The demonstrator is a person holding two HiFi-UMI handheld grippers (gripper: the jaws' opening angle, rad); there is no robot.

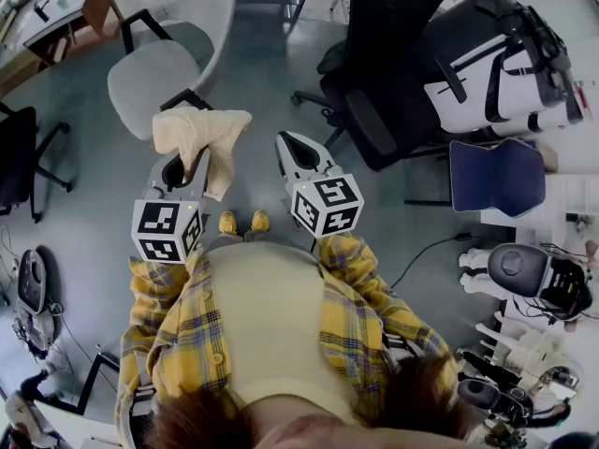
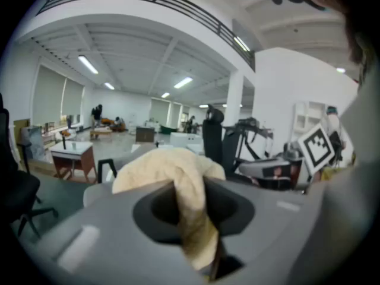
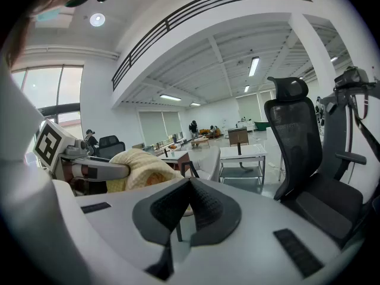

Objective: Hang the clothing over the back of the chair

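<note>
A beige piece of clothing (image 1: pixel 201 134) hangs bunched from my left gripper (image 1: pixel 190 154), whose jaws are shut on it. In the left gripper view the cloth (image 2: pixel 178 168) fills the gap between the jaws and drapes over the left gripper (image 2: pixel 187 198). My right gripper (image 1: pixel 291 144) is held beside it at the same height, shut with nothing in it; in its own view the right gripper (image 3: pixel 189 187) has its pads meeting. A light grey swivel chair (image 1: pixel 168 59) stands just beyond the cloth, its back on the far side. The clothing (image 3: pixel 139 166) also shows at the left of the right gripper view.
A black high-backed office chair (image 1: pixel 384 64) stands ahead to the right, tall in the right gripper view (image 3: pixel 303 147). A blue chair (image 1: pixel 496 176) and white equipment sit further right. Another black chair (image 1: pixel 19 157) is at the left, a desk (image 1: pixel 65 12) at the far left.
</note>
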